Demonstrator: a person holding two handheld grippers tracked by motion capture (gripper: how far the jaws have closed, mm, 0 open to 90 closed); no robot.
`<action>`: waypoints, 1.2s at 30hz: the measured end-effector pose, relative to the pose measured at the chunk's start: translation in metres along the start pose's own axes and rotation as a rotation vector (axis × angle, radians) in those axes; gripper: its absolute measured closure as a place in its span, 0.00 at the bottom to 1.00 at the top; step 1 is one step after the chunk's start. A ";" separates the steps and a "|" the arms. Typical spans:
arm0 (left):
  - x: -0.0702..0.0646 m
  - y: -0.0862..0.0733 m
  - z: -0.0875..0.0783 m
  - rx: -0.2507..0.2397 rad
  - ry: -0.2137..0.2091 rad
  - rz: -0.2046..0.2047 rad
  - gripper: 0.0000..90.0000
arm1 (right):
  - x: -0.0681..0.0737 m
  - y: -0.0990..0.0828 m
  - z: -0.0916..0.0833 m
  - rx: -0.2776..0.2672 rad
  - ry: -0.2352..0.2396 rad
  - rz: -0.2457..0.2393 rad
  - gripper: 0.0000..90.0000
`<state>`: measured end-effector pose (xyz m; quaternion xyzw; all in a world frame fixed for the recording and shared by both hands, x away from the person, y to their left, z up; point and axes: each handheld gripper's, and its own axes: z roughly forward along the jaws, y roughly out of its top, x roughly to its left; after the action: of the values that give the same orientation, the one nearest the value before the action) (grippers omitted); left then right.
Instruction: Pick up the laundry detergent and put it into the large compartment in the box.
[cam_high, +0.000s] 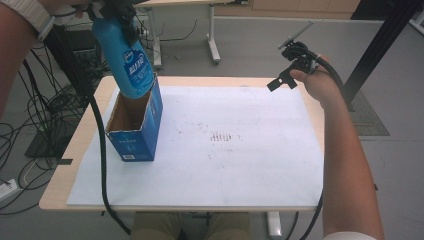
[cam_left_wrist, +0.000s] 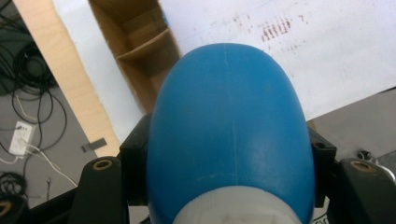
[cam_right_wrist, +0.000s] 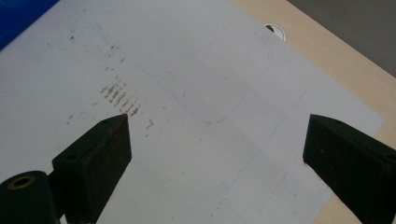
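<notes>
A blue plastic bottle (cam_high: 126, 59) with a printed label hangs bottom-down, its base dipping into the open top of a blue cardboard box (cam_high: 136, 131). My left gripper (cam_high: 114, 11) is shut on the bottle's upper end. In the left gripper view the bottle (cam_left_wrist: 229, 126) sits between both jaws, and the box's brown inside (cam_left_wrist: 140, 46) lies beyond it. My right gripper (cam_high: 287, 65) hovers above the table's far right edge, open. Its jaws stand wide apart over the paper, and nothing lies between them (cam_right_wrist: 215, 135).
A white paper sheet (cam_high: 225, 150) with faint brown marks (cam_right_wrist: 119, 98) covers most of the wooden table (cam_high: 60, 185). Cables (cam_high: 20, 125) lie on the floor at left. Another table's leg (cam_high: 214, 45) stands behind, and a black post (cam_high: 380, 50) rises at right.
</notes>
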<state>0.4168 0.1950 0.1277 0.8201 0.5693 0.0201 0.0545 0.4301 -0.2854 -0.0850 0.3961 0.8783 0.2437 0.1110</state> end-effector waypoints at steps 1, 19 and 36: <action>0.002 0.001 0.000 0.009 0.003 -0.002 0.43 | 0.000 0.000 0.000 0.001 0.001 0.003 0.09; 0.046 -0.005 0.004 0.015 0.013 -0.209 0.42 | -0.001 0.001 0.003 0.002 0.003 0.001 0.09; 0.062 -0.005 0.019 0.023 0.023 -0.275 0.42 | -0.002 0.002 0.006 0.004 0.008 0.001 0.09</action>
<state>0.4354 0.2537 0.1066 0.7346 0.6771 0.0152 0.0406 0.4350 -0.2841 -0.0893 0.3958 0.8790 0.2436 0.1066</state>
